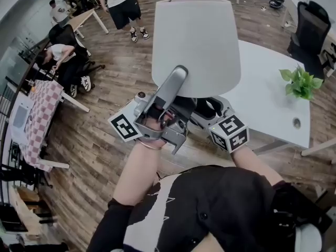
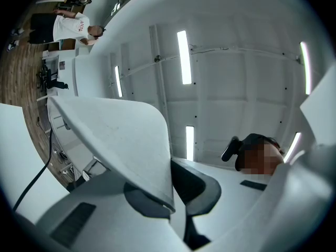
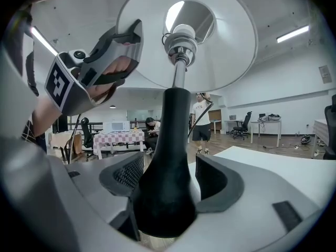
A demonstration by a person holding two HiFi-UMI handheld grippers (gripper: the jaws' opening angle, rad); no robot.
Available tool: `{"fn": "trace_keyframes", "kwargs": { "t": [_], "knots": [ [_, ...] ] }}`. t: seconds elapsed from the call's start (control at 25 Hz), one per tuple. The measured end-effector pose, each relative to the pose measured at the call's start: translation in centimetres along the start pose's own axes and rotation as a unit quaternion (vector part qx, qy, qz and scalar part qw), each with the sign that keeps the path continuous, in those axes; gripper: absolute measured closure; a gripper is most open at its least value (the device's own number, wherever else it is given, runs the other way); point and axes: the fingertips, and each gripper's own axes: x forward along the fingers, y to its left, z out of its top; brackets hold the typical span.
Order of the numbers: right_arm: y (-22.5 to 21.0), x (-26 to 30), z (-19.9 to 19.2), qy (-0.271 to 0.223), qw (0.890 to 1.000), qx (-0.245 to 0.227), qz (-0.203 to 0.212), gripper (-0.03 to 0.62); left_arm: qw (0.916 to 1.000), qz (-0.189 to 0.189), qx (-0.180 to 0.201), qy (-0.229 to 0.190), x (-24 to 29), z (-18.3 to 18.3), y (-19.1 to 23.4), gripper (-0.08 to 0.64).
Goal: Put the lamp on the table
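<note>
A: Entry, lamp [image 1: 195,46] position. It is off every surface, carried by both tongs in the middle of the head view. Its white shade [image 2: 121,135] fills the upper centre of that frame.

B: Noted. State of the left tongs [image 2: 170,193]?

A: Clenched on the lower rim of the shade. In the left gripper view the thin edge of the shade runs down between the two dark pads, with no gap showing. The tool points up at a slant.

B: And the right tongs [image 3: 168,182]?

A: Clenched on the black stem [image 3: 176,119], at its thick lower part. The right gripper view has that bulge sitting between the pads. A metal tube rises from it to the bulb socket [image 3: 181,35] inside the shade. The lamp stands about upright.

B: Relation to the worktop [image 1: 262,98]?

A: The white worktop lies at the right of the head view. The shade overlaps its left end in the picture; whether the lamp's foot is above it or above the wooden floor [image 1: 115,72], I cannot tell.

B: Anything on the worktop?

A: A small green plant [image 1: 301,83] near its right edge. Further off: a standing person [image 1: 123,7] at the top of the frame and a seated person [image 1: 60,56] at the left, beside a checked cloth [image 1: 44,109].
</note>
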Motion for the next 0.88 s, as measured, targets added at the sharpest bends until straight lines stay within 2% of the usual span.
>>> {"fn": "trace_keyframes", "kwargs": {
  "t": [0.2,0.52,0.88],
  "knots": [
    [-1.0,3.2,-0.2,0.012,1.000,-0.001,-0.013,0.280,0.9999,-0.005,-0.016,-0.002,-1.6,2.1,2.4,0.548],
    [-3.6,5.3,-0.8,0.036,0.999,-0.002,-0.025,0.279,0.9985,0.000,-0.052,-0.017,-2.1,4.0,6.3,0.548],
    [-7.8,9.4,0.2,0.029,0.999,-0.001,-0.024,0.279,0.9981,0.005,-0.060,-0.011,-1.2,6.5,11.3,0.548]
  ]
}}
